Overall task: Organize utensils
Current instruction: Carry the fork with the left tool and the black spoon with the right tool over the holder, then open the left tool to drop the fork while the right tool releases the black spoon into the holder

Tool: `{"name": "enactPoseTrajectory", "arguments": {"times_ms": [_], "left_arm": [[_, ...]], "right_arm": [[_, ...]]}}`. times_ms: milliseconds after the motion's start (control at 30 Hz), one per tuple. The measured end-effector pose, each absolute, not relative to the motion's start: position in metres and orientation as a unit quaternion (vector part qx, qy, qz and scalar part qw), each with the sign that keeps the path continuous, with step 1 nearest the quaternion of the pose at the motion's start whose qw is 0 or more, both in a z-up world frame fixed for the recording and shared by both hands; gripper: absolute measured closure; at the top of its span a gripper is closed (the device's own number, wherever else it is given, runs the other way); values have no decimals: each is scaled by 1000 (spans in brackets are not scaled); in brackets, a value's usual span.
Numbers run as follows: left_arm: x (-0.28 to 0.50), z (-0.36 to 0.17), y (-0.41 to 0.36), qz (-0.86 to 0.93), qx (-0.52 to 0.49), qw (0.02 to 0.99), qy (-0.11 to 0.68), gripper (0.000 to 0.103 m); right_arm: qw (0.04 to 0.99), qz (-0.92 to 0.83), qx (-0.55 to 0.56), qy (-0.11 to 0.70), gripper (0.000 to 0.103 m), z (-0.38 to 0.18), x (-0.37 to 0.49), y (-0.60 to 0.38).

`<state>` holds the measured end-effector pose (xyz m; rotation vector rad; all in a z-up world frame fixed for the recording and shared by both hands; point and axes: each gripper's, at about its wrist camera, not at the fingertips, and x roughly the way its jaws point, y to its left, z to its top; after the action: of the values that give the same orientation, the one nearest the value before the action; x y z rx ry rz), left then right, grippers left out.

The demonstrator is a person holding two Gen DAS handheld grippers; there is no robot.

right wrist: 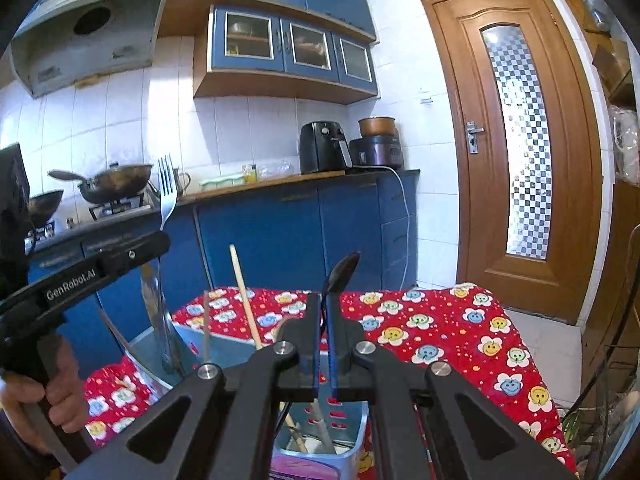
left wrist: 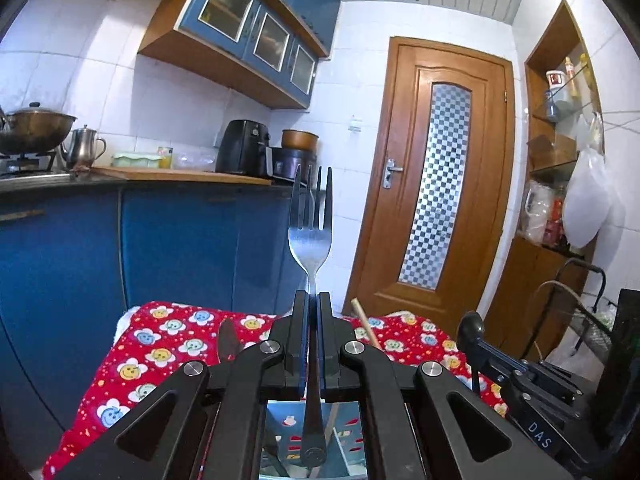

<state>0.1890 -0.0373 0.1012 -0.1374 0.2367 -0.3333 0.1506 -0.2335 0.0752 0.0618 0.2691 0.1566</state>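
Note:
My left gripper (left wrist: pixel 314 300) is shut on a steel fork (left wrist: pixel 311 236), held upright with tines up, handle end over a blue slotted utensil holder (left wrist: pixel 352 440). The fork also shows in the right wrist view (right wrist: pixel 167 192), with the left gripper (right wrist: pixel 160 242) at the left. My right gripper (right wrist: pixel 324 300) is shut on a black spoon (right wrist: pixel 340 274), bowl up, above the utensil holder (right wrist: pixel 224 344). Wooden chopsticks (right wrist: pixel 244 292) stand in the holder. The right gripper and black spoon (left wrist: pixel 471 326) appear at the lower right of the left wrist view.
The holder stands on a table with a red flowered cloth (right wrist: pixel 440 332). A knife (left wrist: pixel 228 340) lies on the cloth. Blue kitchen cabinets (left wrist: pixel 180 240) with stove, pots and an air fryer (right wrist: pixel 322 146) stand behind. A wooden door (left wrist: pixel 436 184) is at the right.

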Motion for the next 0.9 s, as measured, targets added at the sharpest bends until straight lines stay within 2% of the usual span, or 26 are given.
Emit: {"name": "enactPoseTrajectory", "arguments": {"times_ms": [367,500,633,767,900], "left_arm": [[189,88,-45,-166,-54,976,129,99],[187,89,-45,-166,-53,976,134,96],[184,93,-42,-165,-60,975,135,93],[178,98,-40,-166,-58,975,135,93],[169,101,-39,-168,-59,974,142,92]], "right_arm": [[980,95,22,172,99,56,152,-228],[978,106,35,179,99,57,150,-229],[976,109,42,181,95,60,148,-230],[977,111,46,175,87,66,142,-231],[978,110,46,171,87,72,134,-230]]}}
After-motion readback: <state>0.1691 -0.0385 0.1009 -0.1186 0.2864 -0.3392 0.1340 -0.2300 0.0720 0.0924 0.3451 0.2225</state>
